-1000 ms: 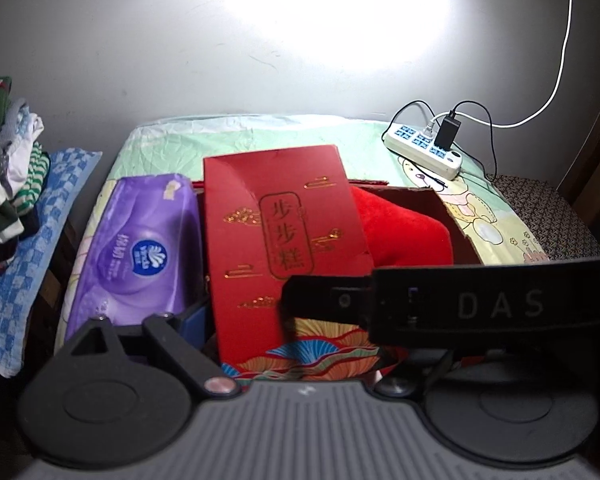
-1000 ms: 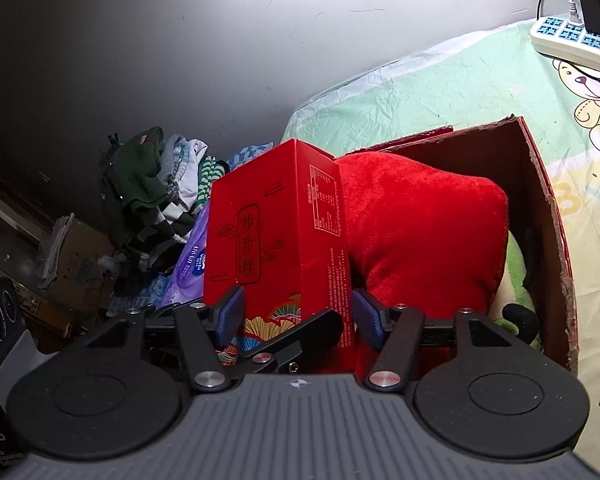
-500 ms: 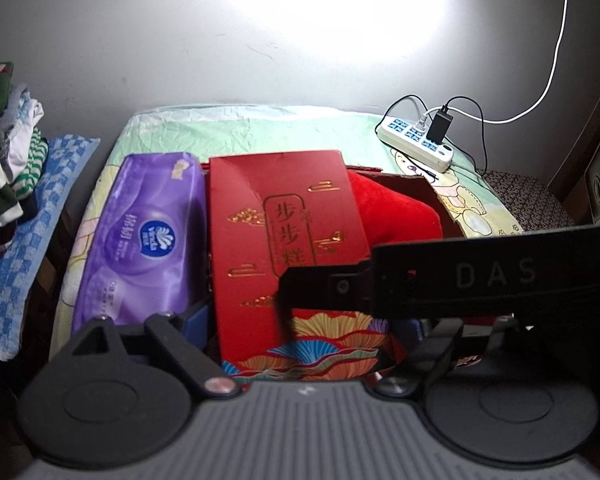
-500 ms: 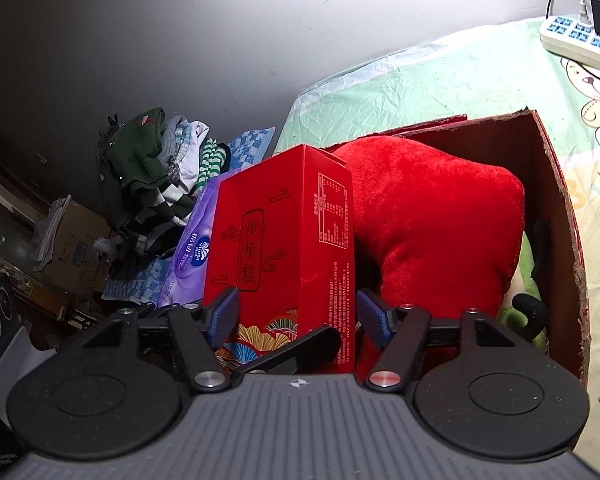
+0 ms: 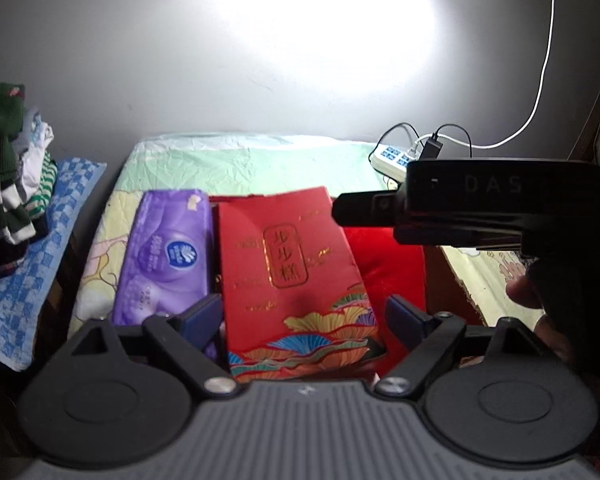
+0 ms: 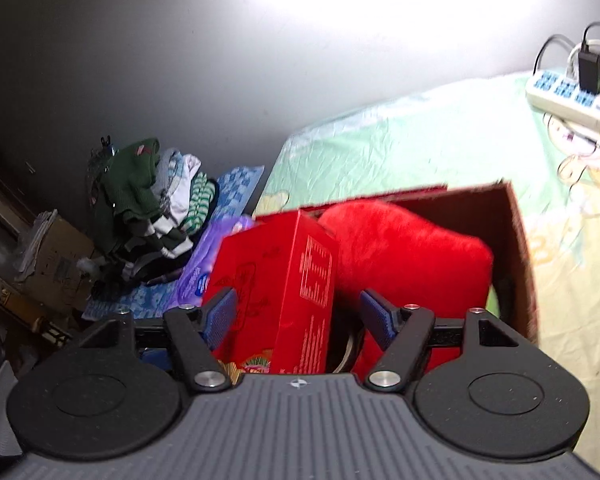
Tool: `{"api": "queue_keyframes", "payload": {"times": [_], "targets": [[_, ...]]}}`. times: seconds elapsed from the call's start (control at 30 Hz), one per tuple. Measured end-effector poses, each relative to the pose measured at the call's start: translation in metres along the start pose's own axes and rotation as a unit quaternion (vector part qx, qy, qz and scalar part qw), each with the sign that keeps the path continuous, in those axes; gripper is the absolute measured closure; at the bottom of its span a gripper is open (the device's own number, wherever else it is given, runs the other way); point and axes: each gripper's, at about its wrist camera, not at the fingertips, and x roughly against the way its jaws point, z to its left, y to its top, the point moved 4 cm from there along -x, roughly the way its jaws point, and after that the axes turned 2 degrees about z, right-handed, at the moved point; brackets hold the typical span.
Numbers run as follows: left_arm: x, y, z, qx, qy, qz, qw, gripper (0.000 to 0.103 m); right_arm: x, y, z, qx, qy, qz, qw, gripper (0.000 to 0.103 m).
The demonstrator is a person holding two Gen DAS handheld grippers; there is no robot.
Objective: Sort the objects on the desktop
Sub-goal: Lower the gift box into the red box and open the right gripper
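Observation:
A tall red gift box (image 5: pixel 292 276) with gold print stands upright in an open cardboard box (image 6: pixel 516 240), with a red plush pillow (image 6: pixel 412 260) on its right. A purple tissue pack (image 5: pixel 164 256) lies left of it. My left gripper (image 5: pixel 304 312) is open, and its blue pads flank the gift box's lower part without pressing on it. My right gripper (image 6: pixel 300 312) is opening. The gift box (image 6: pixel 276 292) stands between its pads, with a clear gap at the right pad. The right gripper's black body (image 5: pixel 500 200) crosses the left wrist view, with a hand (image 5: pixel 540 292) under it.
A white power strip (image 6: pixel 568 96) with a plugged charger and cables lies at the back right of the cartoon-print table cover (image 6: pixel 420 148). A pile of folded clothes (image 6: pixel 148 200) on a blue checked towel (image 5: pixel 32 280) sits left of the table. The wall is close behind.
Both grippers have risen and drawn back, so the gift box looks smaller. The right jaws have spread off the box. The right gripper's body has moved up, uncovering the left gripper's right finger.

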Motion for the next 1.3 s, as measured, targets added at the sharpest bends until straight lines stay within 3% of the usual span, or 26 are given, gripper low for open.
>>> {"api": "queue_keyframes", "payload": {"times": [0.13,0.2,0.27,0.37,0.57,0.73,0.8,0.9,1.07,1.3], "targets": [[0.001,0.014,-0.007,-0.018,0.006,-0.029,0.9994,0.015,0.003,0.017,-0.004,-0.003,0.003,-0.038,0.999,0.038],[-0.011,0.013,-0.008,-0.017,0.002,-0.016,0.9997,0.016,-0.011,0.022,-0.004,0.0,0.011,-0.04,0.999,0.056],[-0.024,0.009,-0.006,-0.009,-0.004,0.008,0.9999,0.018,-0.03,0.023,-0.006,0.003,-0.001,-0.029,1.0,0.06],[-0.03,0.004,-0.001,-0.011,0.004,0.002,0.9999,0.014,-0.046,0.018,-0.012,-0.02,0.021,-0.011,1.0,0.06],[-0.04,0.002,-0.005,-0.036,0.023,-0.017,0.9989,0.015,-0.056,0.013,-0.004,0.023,-0.003,-0.01,1.0,0.052],[-0.031,0.004,-0.008,-0.035,0.001,-0.02,0.9992,0.014,-0.052,0.014,-0.011,0.009,0.005,-0.009,1.0,0.051],[-0.026,0.005,-0.007,-0.027,0.001,-0.019,0.9995,0.014,-0.041,0.014,-0.011,0.011,0.0,-0.023,1.0,0.046],[-0.018,0.006,-0.004,-0.02,0.005,-0.024,0.9995,0.014,-0.022,0.013,-0.015,0.006,-0.029,-0.049,0.998,0.04],[-0.001,0.012,0.004,-0.001,0.023,-0.03,0.9993,0.014,0.008,0.008,-0.022,0.007,-0.077,-0.063,0.995,0.041],[0.003,0.018,0.012,0.026,0.083,0.0,0.9962,0.014,0.034,-0.004,-0.022,0.006,-0.151,-0.063,0.986,0.04]]}}
